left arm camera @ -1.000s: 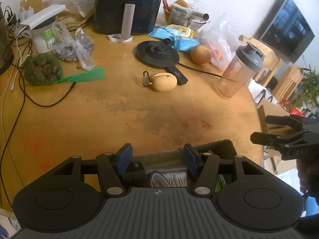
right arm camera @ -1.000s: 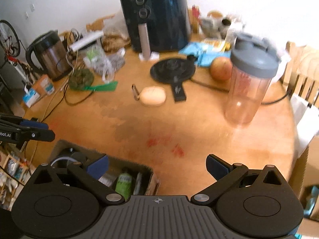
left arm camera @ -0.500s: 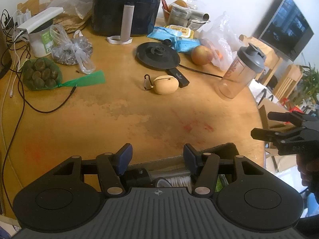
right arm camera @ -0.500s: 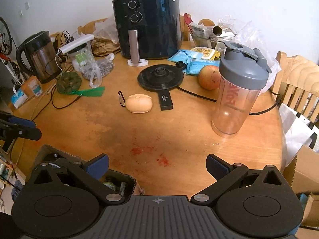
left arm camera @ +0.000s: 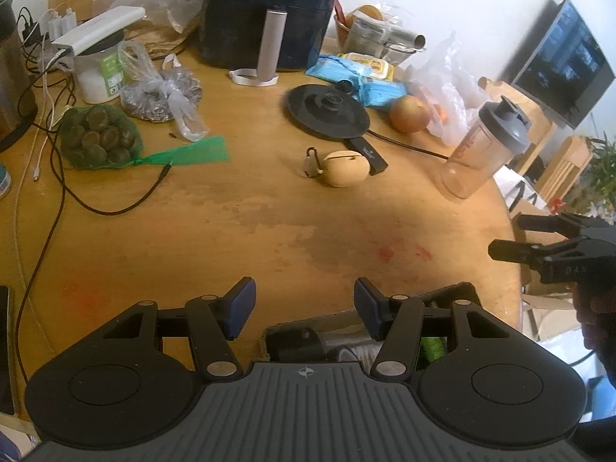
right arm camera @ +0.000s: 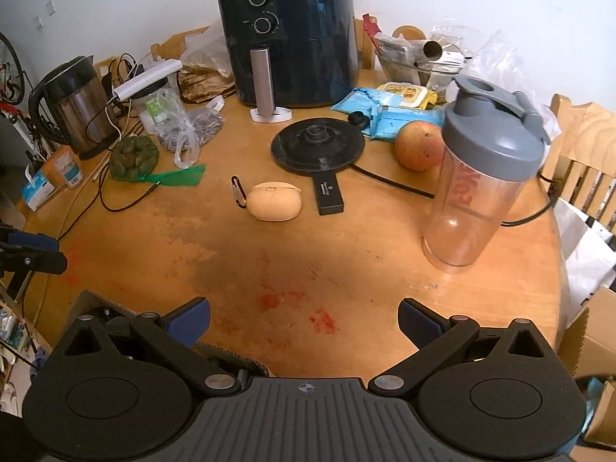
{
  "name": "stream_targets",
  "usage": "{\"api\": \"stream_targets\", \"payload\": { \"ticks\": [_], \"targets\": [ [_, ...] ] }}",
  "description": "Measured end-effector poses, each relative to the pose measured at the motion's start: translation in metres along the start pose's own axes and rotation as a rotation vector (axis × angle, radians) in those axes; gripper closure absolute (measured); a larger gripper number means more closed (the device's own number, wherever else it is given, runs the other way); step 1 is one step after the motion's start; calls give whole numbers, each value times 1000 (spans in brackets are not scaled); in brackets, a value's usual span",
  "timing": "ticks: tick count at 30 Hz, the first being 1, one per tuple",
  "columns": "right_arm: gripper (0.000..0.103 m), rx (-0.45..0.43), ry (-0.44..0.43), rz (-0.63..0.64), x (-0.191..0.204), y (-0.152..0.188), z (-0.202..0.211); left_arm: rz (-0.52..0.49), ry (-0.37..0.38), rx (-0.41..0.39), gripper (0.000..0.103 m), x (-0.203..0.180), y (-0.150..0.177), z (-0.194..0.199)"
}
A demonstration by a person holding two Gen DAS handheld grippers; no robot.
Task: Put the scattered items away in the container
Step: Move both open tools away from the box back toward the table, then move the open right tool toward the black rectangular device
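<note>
Wooden and worn, the round surface [left arm camera: 238,231] is being viewed from the left wrist, where the left gripper [left arm camera: 304,304] is being held with its blue pads [left arm camera: 240,304] partly apart and nothing between them. Just below those pads, at the near edge of the surface, the cardboard container [left arm camera: 458,290] is being shown with dark items, a white item and a green item already lying inside it. Farther back, a tan oval case [left arm camera: 346,168] with a clip is being seen lying near the middle of the surface, just beside a slim black stick [left arm camera: 371,156] and in front of a black kettle base [left arm camera: 325,113]. At the right edge the right gripper [left arm camera: 539,236] is being held out beside the surface, its fingers apart. From the right wrist, the right gripper [right arm camera: 304,325] is being shown spread wide over bare wood with nothing held. The container [right arm camera: 96,302] is being seen at the lower left, partly hidden behind the gripper body. The tan case [right arm camera: 274,201] is being seen lying well apart from the container, touching neither gripper, with the black stick [right arm camera: 327,193] just to its right. A clear shaker bottle [right arm camera: 481,177] with a grey lid is being seen standing upright at the right, an apple [right arm camera: 419,145] just behind it.
</note>
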State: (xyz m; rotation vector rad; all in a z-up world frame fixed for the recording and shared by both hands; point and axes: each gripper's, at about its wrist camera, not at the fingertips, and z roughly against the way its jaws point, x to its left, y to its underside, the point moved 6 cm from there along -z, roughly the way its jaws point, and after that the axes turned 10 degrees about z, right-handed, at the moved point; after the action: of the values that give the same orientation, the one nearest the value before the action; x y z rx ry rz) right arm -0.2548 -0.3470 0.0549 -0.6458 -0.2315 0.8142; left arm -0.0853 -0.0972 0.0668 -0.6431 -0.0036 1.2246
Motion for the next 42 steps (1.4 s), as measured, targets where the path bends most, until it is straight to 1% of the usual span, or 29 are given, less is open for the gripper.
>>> {"api": "stream_targets", "payload": {
  "ticks": [6, 15, 22, 35, 42],
  "targets": [
    [0, 1, -5, -22, -3, -11, -18, 22, 9, -3, 47, 11, 0, 3],
    [0, 0, 1, -6, -7, -29, -44, 49, -9, -1, 47, 31, -2, 6],
    [0, 7, 19, 9, -12, -38, -66, 75, -24, 3, 47, 46, -2, 8],
    [1, -16, 67, 10, -22, -49, -97, 116, -51, -2, 47, 68, -2, 16],
    [15, -4, 97, 9, -29, -52, -115, 130, -61, -3, 47, 72, -3, 18]
  ]
}}
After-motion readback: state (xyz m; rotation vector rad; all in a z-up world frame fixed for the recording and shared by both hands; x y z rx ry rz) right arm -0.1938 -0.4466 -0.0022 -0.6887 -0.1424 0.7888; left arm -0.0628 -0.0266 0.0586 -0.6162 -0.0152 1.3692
